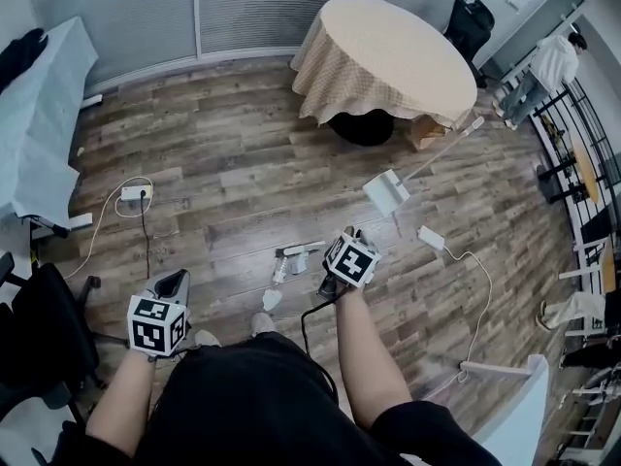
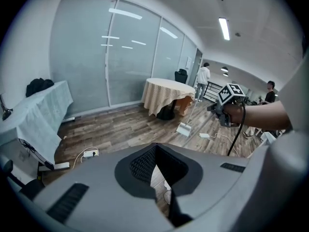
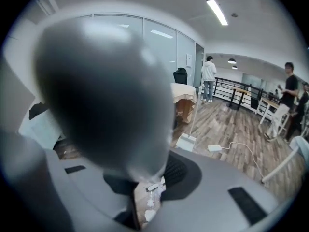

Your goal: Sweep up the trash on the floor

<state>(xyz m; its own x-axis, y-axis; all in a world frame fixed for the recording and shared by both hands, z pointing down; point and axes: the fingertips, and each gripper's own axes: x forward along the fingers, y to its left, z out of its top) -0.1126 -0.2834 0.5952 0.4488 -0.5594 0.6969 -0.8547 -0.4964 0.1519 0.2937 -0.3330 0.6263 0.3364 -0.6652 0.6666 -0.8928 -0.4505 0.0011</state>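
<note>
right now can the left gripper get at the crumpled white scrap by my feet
Probably yes, with a bend down. The crumpled white scrap lies on bare floor to the right of the left gripper, with nothing over it or between them.

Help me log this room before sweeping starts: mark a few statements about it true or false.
1. The dustpan lies on the floor near the round table. True.
2. The table is bare wood. False: a beige cloth covers it.
3. Crumpled paper lies just ahead of the person's shoes. True.
4. The power strip sits on the table. False: it lies on the floor.
</note>
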